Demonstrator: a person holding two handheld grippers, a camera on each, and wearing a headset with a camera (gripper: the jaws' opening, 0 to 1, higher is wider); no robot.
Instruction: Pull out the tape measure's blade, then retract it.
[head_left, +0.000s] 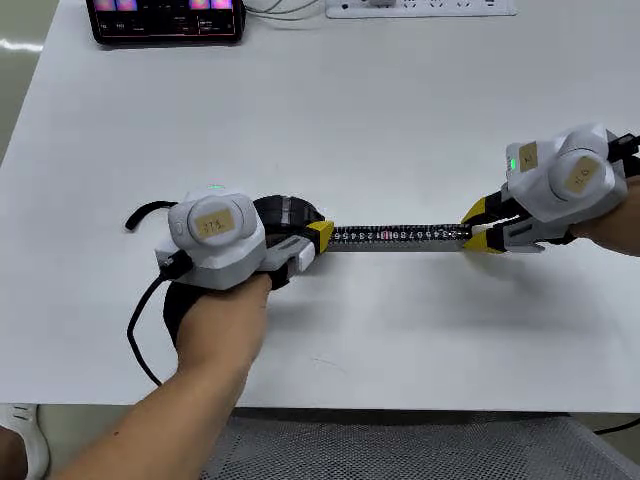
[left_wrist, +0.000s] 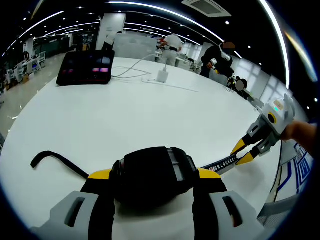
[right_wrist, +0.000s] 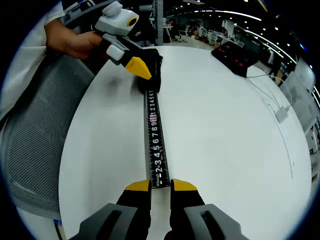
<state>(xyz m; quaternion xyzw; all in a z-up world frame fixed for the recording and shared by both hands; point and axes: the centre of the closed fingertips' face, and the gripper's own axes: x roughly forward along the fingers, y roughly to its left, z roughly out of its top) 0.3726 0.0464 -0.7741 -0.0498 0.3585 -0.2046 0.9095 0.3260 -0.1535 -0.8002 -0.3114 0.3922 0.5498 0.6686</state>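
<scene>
left claw (left_wrist: 155, 175) clenched around tape measure case (head_left: 285, 212), right claw (right_wrist: 160, 186) pinching extended blade (right_wrist: 154, 130)

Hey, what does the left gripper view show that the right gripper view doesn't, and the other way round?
Left gripper view: the case up close in the left tool, its strap lying beside it. Right gripper view: readable numbers on the blade, held by the right tool, and a mesh chair. Both: blade, white table, the other tool.
</scene>
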